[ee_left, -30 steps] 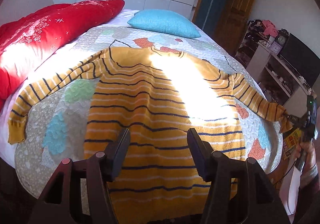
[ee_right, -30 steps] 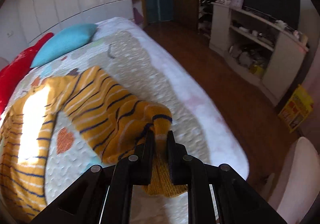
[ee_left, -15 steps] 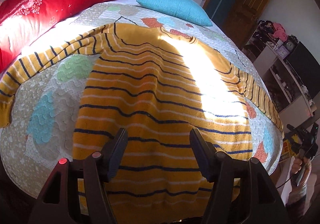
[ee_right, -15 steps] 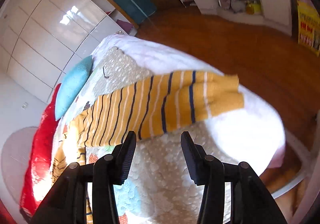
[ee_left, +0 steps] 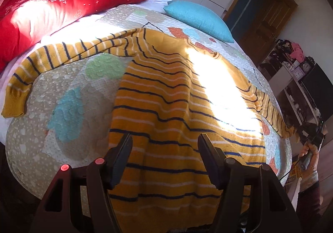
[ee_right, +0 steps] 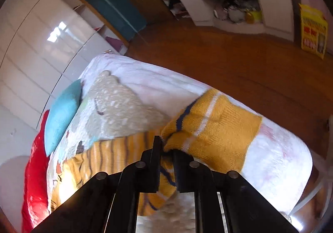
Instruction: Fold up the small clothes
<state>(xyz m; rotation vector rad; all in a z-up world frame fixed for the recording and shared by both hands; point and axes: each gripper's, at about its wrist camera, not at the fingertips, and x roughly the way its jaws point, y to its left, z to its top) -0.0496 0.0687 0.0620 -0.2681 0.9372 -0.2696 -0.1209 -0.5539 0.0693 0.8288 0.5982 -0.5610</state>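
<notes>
Left gripper (ee_left: 164,149) hovers wide open over the striped sweater's (ee_left: 177,95) hem, spread flat ahead on the bed (ee_left: 62,87); right gripper (ee_right: 166,147) pinches its sleeve cuff (ee_right: 218,127).

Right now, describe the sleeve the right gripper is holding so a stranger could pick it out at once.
On the bed's patterned quilt lies a mustard-yellow striped sweater, arms spread. Follow it to the side nearest the wooden floor, where the right gripper pinches the right sleeve near its plain cuff. The other sleeve lies free beside the red pillow.
</notes>
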